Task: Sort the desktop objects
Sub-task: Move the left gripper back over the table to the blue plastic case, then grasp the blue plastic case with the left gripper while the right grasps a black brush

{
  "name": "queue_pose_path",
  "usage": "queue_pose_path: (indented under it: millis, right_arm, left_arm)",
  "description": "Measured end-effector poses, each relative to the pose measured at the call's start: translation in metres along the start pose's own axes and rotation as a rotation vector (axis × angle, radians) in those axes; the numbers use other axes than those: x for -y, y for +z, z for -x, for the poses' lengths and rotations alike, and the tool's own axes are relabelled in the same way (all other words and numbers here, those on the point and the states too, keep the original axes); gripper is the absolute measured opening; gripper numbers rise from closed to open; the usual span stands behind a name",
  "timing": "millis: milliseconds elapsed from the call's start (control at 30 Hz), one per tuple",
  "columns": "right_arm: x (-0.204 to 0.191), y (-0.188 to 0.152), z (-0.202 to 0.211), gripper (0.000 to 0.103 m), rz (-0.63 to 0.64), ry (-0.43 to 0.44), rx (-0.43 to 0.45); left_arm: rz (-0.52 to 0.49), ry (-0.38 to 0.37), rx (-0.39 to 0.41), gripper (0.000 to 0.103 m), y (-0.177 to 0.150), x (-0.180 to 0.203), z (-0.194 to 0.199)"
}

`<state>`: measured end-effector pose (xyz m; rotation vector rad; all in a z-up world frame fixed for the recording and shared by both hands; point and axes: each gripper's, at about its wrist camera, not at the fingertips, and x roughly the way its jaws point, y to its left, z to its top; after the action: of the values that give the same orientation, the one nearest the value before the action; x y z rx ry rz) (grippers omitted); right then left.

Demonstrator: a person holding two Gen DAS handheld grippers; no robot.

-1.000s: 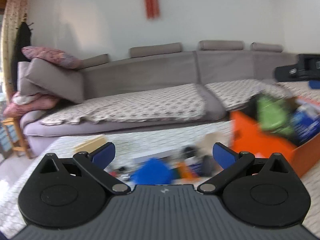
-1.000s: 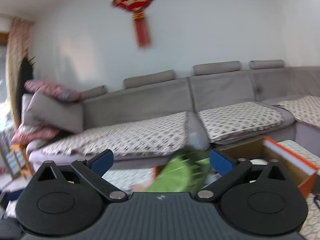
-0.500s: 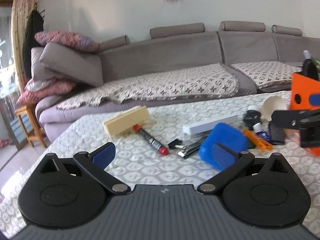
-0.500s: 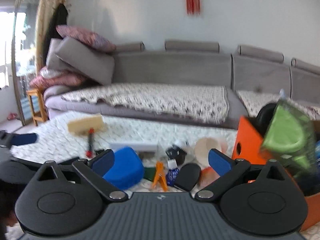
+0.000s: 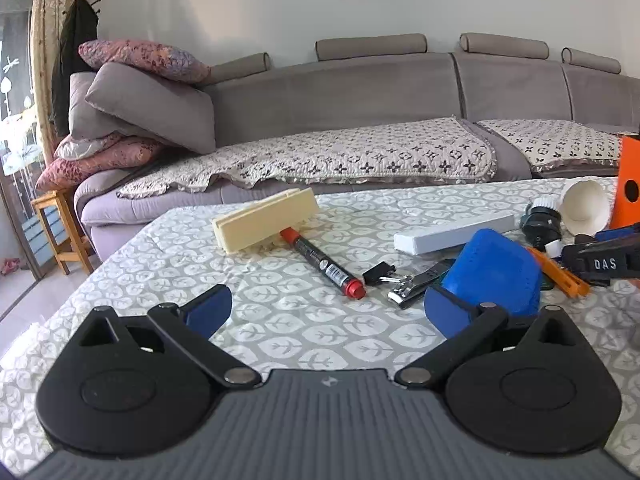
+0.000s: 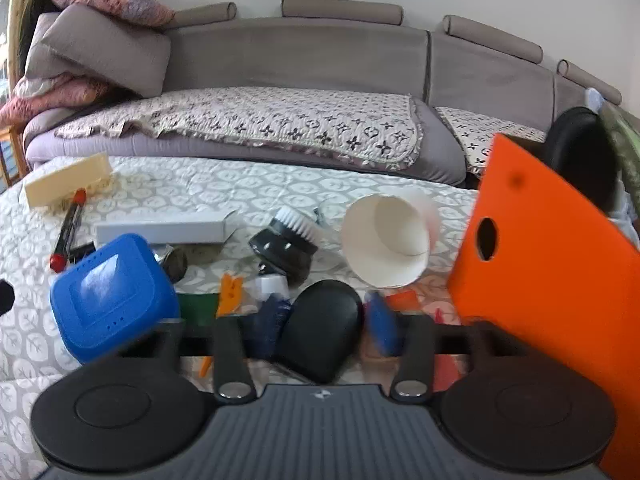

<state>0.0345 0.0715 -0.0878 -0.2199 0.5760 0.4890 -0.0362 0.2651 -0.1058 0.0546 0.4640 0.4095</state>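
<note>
Loose objects lie on a patterned tablecloth [image 5: 280, 320]: a cream block [image 5: 266, 220], a red-capped marker [image 5: 324, 268], a nail clipper [image 5: 416, 284], a white box [image 5: 452, 234], a blue case [image 5: 496, 276] [image 6: 112, 292], a black brush [image 6: 286, 240], a white paper cup [image 6: 388, 236] on its side and a black oval case [image 6: 320, 336]. My left gripper [image 5: 324, 312] is open and empty, low over the cloth, its right finger [image 5: 448, 312] by the blue case. My right gripper [image 6: 324, 320] has its fingers narrowed on either side of the black oval case; contact is blurred.
An orange box [image 6: 548, 280] stands at the right with a black item and a green bag inside. A grey sofa [image 5: 360, 128] with cushions runs behind the table. A wooden stool [image 5: 60, 232] stands at the far left. Small orange clips [image 6: 230, 290] lie among the clutter.
Both grippers have swung from the orange box down to the clutter. The green bag has left the right gripper and sits in the box. The right fingers have narrowed around the black oval case.
</note>
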Motion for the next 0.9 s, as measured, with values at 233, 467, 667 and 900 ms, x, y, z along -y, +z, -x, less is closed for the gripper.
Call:
queue_pose_path:
  millis: [233,467,667,900]
  right_arm:
    - [0.003,-0.004,0.012,0.039,-0.008,0.032,0.003]
    - [0.011,0.004,0.032,0.038,-0.001,0.038,0.046]
    - [0.017,0.011,0.047,0.038,-0.008,0.049,0.084]
    - [0.012,0.017,0.052,0.038,-0.010,0.072,0.111]
  left_arm:
    - [0.040,-0.117,-0.014,0.092,0.006,0.006,0.003]
    - [-0.117,-0.268,0.081,0.101,0.009,0.045,0.020]
    - [-0.164,-0.326,-0.063,0.078,0.011,0.061,-0.011]
    - [-0.121,-0.328,-0.076,0.073,0.012,0.048,0.003]
